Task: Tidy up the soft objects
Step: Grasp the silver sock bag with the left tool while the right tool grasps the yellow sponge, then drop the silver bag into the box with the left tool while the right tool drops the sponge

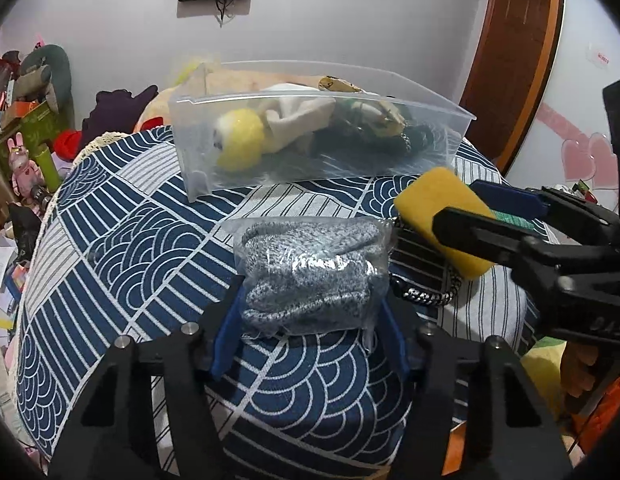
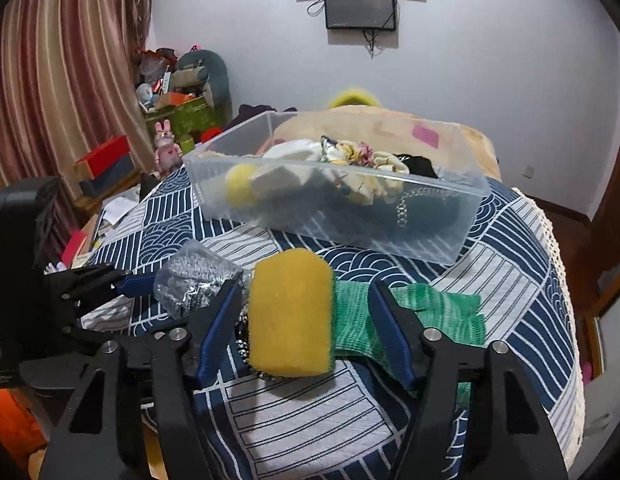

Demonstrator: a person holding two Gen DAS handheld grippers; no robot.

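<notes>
Left gripper (image 1: pixel 310 300) straddles the bagged grey knit (image 1: pixel 312 276) (jaws apart, touching its edges).

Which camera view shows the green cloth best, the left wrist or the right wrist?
The right wrist view: the green cloth lies spread on the patterned cover, beside the yellow sponge. In the left wrist view only a small green strip shows behind the right gripper.

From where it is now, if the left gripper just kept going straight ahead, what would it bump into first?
The left gripper already has the bagged grey knit bundle between its open fingers, so that comes first. Beyond it lies patterned cloth, then probably the clear plastic bin.
</notes>
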